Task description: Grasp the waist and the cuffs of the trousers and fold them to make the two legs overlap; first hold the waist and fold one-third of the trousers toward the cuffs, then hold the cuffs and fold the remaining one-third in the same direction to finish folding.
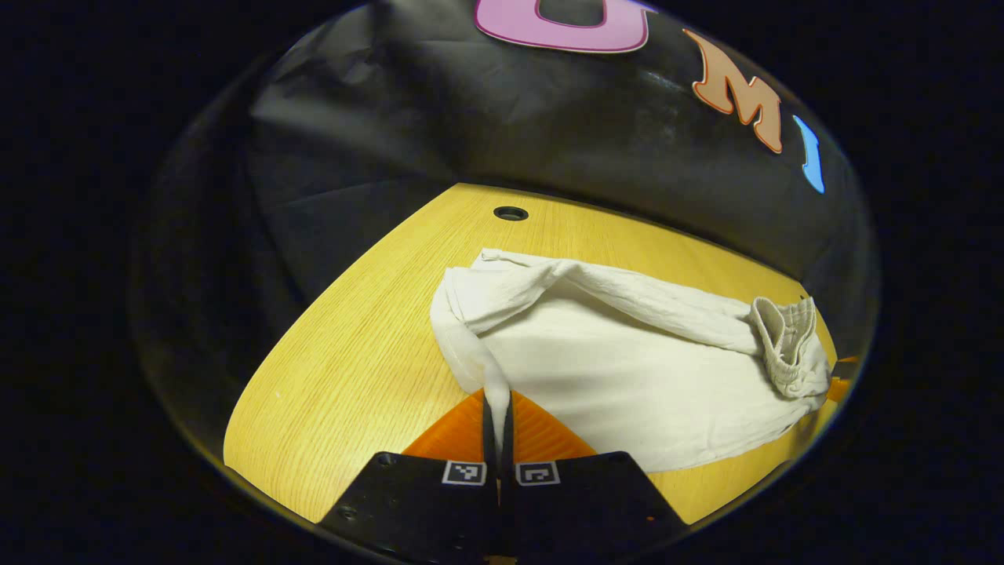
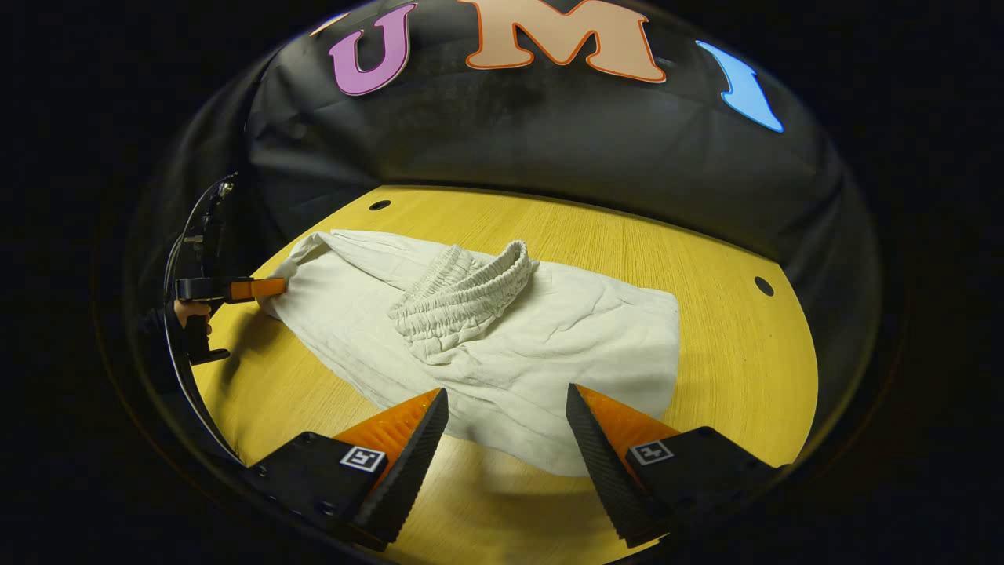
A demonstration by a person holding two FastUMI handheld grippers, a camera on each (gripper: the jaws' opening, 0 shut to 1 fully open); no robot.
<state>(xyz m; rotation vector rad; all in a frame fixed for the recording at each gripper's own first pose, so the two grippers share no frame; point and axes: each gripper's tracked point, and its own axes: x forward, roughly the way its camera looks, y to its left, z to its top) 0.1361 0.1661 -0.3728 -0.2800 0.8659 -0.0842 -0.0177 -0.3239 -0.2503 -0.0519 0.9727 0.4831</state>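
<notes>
Above trousers, right gripper spread, left gripper pinching cloth

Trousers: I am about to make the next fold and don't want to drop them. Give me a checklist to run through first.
1. Left gripper pinches the trousers: ok, fingers shut on a cloth edge.
2. Right gripper holds cloth: not ok, open, fingers apart above the near edge.
3. Waistband folded over onto the legs: ok.
4. Trousers lie wholly on the table: ok.
5. Legs overlap neatly: cannot tell, cloth is wrinkled.
</notes>
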